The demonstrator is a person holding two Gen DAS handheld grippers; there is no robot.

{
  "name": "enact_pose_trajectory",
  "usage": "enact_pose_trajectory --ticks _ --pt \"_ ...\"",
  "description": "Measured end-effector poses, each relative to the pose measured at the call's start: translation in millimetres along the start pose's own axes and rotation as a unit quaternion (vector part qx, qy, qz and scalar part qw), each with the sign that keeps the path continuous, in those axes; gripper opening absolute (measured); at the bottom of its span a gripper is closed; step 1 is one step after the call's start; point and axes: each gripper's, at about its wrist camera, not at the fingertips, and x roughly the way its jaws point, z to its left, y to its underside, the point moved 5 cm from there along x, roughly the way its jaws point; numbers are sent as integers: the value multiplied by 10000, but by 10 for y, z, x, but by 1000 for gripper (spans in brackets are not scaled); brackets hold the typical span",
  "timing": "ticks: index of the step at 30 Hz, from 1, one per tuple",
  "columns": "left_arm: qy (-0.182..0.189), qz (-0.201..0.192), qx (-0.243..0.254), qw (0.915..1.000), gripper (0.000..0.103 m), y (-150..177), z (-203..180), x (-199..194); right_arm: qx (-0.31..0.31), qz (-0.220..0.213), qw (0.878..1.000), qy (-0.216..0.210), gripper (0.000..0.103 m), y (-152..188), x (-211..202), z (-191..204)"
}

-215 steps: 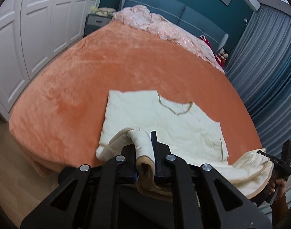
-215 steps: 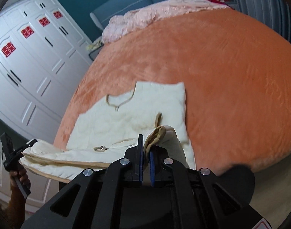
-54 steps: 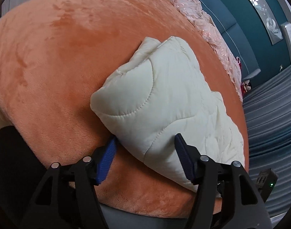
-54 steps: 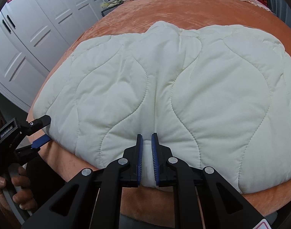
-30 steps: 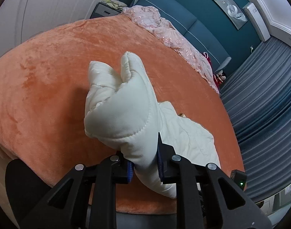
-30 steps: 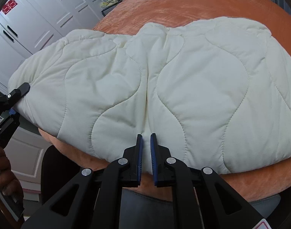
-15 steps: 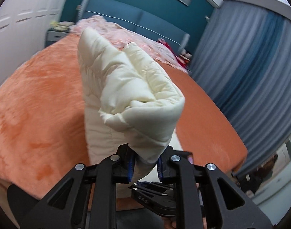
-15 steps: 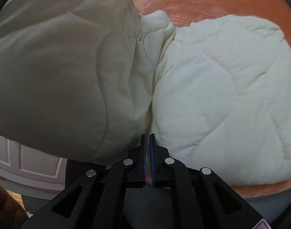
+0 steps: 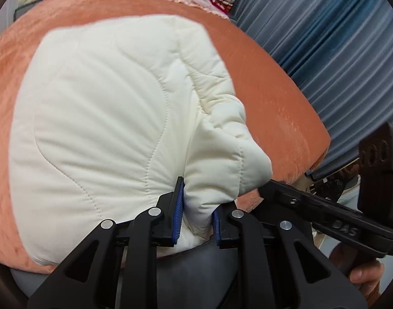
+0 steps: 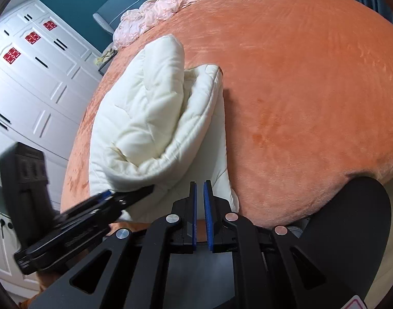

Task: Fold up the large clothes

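The left gripper point(image 9: 195, 212) is reaching forward and low, its blue-padded fingers point(image 9: 177, 209) pinching a thick fold of the garment point(image 9: 114, 128) between them. It is also showing in the right wrist view, coming in from the left point(image 10: 124, 198). The right gripper point(image 10: 201, 215) is pointing forward with its fingers point(image 10: 208, 216) standing nearly together, a narrow gap between them and nothing gripped. A hand point(image 9: 361, 273) is wrapping the right gripper's handle at the lower right of the left wrist view.

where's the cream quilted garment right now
The cream quilted garment lies folded at the near left part of the orange bed, on the wardrobe side, its near corner pinched in the left tool.
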Motion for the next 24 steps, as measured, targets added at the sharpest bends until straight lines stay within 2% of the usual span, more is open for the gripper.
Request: enact_pose_trajectory --ticks 3,4,5,7,8,9,10,12,15,18,20,23,24 --pt "36 -68 -97 9999 20 -2 49 -60 -124 -91 9999 -47 14 -68 -90 80" --pt "-18 -118 -51 9999 23 -8 75 -124 -176 -189 9996 -83 21 -122 -147 125" --pt "-88 -170 45 9998 26 23 30 -217 -205 -289 9993 -142 35 -206 -183 103" --pt "-114 -289 163 9994 48 101 -75 -422 -244 -489 9981 -274 50 -343 -267 171" --pt "-19 -390 180 9991 56 111 -128 -544 -261 -555 9975 -345 51 -411 -302 226" --pt "86 -509 169 9985 70 118 -158 -664 -268 -599 9969 -424 51 -485 -327 287" --pt "142 -640 148 9977 72 131 -184 -777 -245 -624 9966 -486 53 -537 -355 286" --pt "175 -837 129 9963 72 137 -213 -989 -114 -639 9962 -577 54 -685 -349 355" --pt "97 -1187 -159 9928 72 49 -98 -1274 144 -500 9963 -681 55 -829 -275 409" --pt "-320 -1471 -427 9877 72 -129 114 -1466 271 -271 9972 -639 55 -881 -203 554" --pt "-823 -1506 -510 9838 72 -197 263 -1490 220 -118 9977 -636 55 -837 -163 602" --pt "-1094 -1335 -676 9827 72 -215 481 -1415 -83 209 9989 -403 54 -705 -33 660" --pt "-1137 -1252 -733 9829 72 -201 524 -1353 -175 317 9988 -319 50 -647 18 644"
